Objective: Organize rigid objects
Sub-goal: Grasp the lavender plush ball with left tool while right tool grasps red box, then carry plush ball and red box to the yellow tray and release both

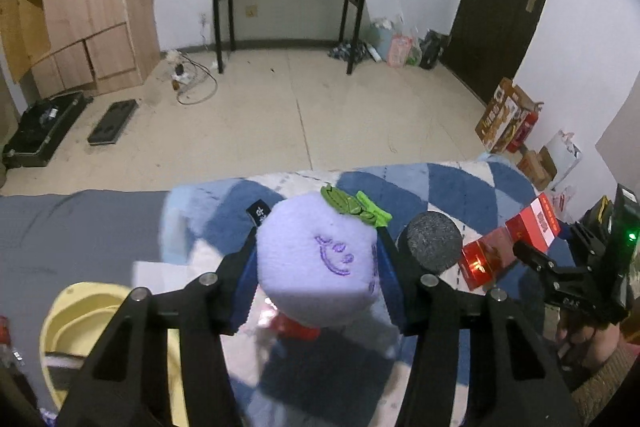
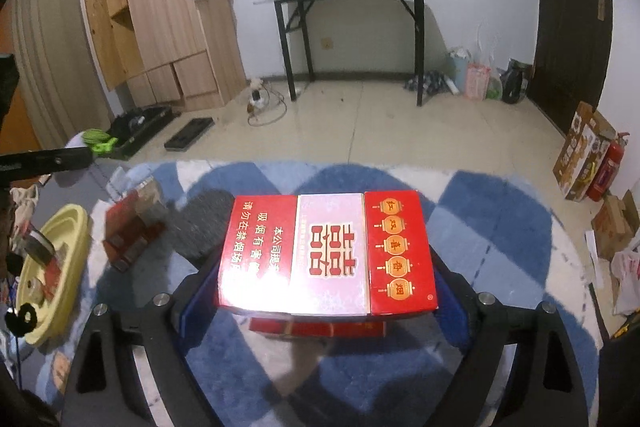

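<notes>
The left tongs (image 1: 316, 259) are clamped on a lilac plush cube with green leaves (image 1: 320, 263); the right tongs (image 2: 326, 267) grip a red-and-white cardboard carton (image 2: 326, 251) above the blue-and-white checked rug (image 2: 480, 267).

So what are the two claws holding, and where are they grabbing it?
The left claw squeezes the purple plush toy by its two sides. The right claw holds the red box by its two side edges.

L gripper (image 1: 316, 263) clamps purple plush toy (image 1: 316, 259), green leaves (image 1: 354, 205) at 12. Black disc (image 1: 434, 241) just at 3, red box (image 1: 510, 241) beyond, in R gripper (image 1: 532, 251). Yellow basin (image 1: 84, 323) at 8. All above blue-white blanket (image 1: 460, 183).
</notes>
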{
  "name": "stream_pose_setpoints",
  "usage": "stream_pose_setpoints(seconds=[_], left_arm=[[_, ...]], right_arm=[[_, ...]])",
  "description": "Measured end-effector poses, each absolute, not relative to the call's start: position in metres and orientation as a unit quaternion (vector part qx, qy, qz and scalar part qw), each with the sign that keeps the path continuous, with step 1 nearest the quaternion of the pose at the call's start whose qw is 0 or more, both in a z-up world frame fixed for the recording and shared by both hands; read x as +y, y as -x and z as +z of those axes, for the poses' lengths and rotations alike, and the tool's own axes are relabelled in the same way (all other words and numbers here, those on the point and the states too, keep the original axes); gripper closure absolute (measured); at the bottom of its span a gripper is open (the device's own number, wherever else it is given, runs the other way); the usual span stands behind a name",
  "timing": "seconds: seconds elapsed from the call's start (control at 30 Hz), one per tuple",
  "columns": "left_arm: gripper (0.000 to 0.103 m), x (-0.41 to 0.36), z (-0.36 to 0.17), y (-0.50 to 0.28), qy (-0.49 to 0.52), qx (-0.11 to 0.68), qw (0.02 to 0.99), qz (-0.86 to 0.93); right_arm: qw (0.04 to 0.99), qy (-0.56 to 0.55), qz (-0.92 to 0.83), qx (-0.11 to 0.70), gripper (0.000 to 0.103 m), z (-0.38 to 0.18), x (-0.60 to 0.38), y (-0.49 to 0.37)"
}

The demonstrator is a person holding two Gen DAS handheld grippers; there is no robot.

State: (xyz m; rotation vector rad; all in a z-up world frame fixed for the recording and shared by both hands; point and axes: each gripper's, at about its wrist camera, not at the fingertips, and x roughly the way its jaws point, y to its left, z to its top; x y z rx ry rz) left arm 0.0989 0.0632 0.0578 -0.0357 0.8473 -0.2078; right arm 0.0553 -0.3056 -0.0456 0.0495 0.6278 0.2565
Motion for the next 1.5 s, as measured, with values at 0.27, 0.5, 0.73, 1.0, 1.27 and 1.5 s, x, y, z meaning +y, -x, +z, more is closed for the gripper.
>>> stream_pose_setpoints(seconds=[0.27, 0.5, 0.73, 1.0, 1.27, 1.5], left_arm=[[0.048, 0.163, 0.08, -0.035, 0.035, 0.407, 0.912, -0.043], [0.048, 0.265, 0.028, 0.021, 0.073, 0.446, 0.891, 0.04], [0.048, 0.306, -0.037, 0.038, 0.118, 0.494, 0.857, 0.091], [0.048, 0.317, -0.067, 0.03, 0.14, 0.507, 0.847, 0.08], [0.047, 0.327, -0.073, 0.028, 0.157, 0.501, 0.847, 0.083], [0.018, 0.321, -0.062, 0.029, 0.153, 0.491, 0.853, 0.089]], right_arm=[[0.938, 0.045, 0.229, 0.257, 0.012, -0.006, -0.239, -0.012], [0.892, 0.115, 0.346, 0.266, 0.012, -0.011, -0.116, 0.021], [0.835, 0.202, 0.422, 0.29, 0.012, -0.048, 0.009, 0.03], [0.798, 0.259, 0.44, 0.321, 0.012, -0.087, 0.09, 0.005], [0.79, 0.269, 0.44, 0.331, 0.012, -0.104, 0.121, 0.006], [0.784, 0.266, 0.445, 0.341, 0.0, -0.109, 0.12, 0.01]])
